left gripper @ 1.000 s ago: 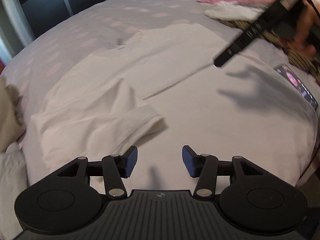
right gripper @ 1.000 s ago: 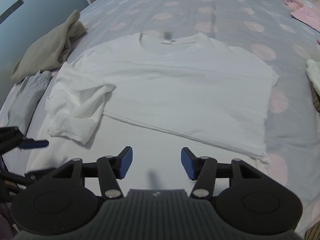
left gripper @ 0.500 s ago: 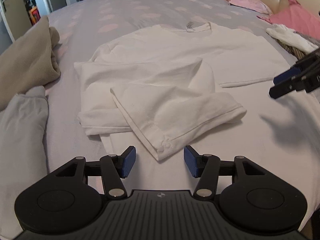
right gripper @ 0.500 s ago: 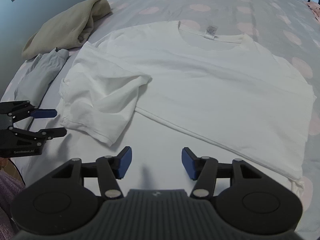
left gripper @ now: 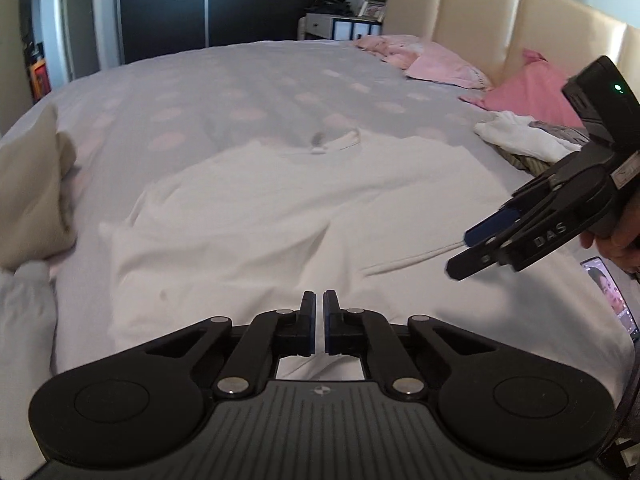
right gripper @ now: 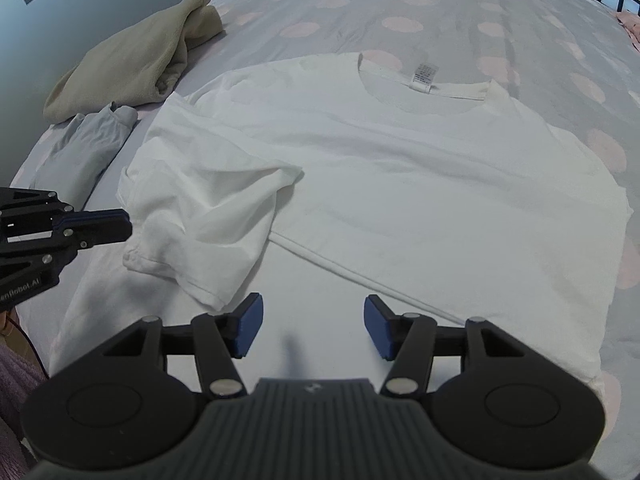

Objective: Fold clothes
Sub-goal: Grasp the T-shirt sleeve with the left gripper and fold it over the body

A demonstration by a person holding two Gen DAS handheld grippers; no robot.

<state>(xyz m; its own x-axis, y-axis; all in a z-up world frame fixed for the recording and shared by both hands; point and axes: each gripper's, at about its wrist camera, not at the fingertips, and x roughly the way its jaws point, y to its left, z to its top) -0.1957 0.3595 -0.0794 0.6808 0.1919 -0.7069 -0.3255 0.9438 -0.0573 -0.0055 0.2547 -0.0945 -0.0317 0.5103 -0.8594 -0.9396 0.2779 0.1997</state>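
White T-shirt [right gripper: 400, 184] lies flat, collar away, on the spotted bed [right gripper: 460, 8]; its left sleeve [right gripper: 208, 216] is already turned in over the body. Left gripper [left gripper: 316, 322] has its fingers pressed together; white cloth shows just beneath them, but whether any is pinched cannot be told; in the right wrist view the closed tips sit just beside the sleeve edge, seemingly apart from it. Right gripper [right gripper: 312, 330] hangs over the hem with fingers spread, nothing between. Step in hand looks like the side fold; the next move likely calls for a sure hold on sleeve or hem. Beige garment [right gripper: 140, 60] and grey garment [right gripper: 80, 148] lie aside; near hem partly hidden by the gripper.
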